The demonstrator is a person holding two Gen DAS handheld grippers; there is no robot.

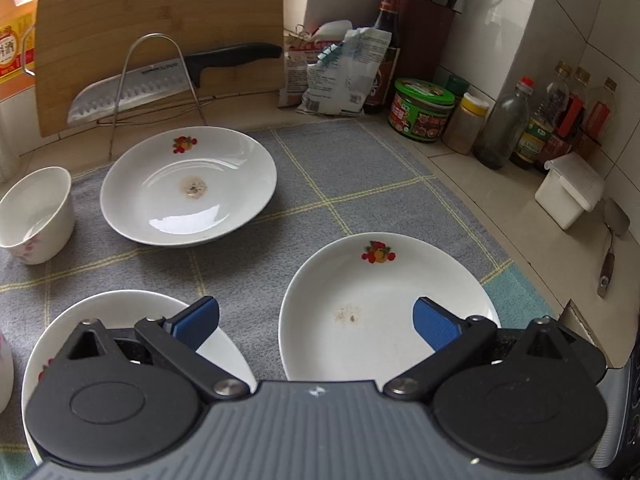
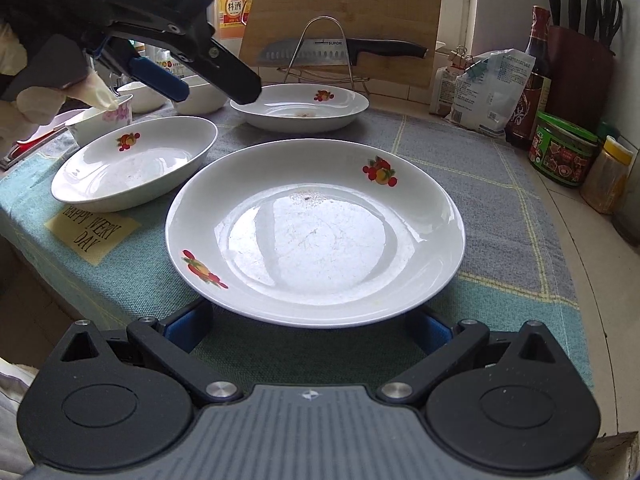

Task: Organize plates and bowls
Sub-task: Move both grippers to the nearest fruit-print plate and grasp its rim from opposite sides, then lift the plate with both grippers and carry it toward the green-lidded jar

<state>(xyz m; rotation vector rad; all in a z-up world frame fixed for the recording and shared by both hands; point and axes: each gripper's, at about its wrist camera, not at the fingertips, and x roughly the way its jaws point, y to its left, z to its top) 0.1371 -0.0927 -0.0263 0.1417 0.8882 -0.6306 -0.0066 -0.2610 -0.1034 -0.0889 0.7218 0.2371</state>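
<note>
Two grippers are gaping wide: the right gripper [image 2: 310, 330] is flanking the near plate's [image 2: 316, 232] rim, while the left gripper [image 1: 316, 320] is hovering between two plates, empty.

White tiled walls [image 1: 560, 20] meet a pale counter [image 1: 480, 184]; a chopping board [image 1: 160, 12] leans there, catching soft daylight.

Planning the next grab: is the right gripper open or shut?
Open: the right gripper has its blue fingers spread wide under the near plate rim.
</note>
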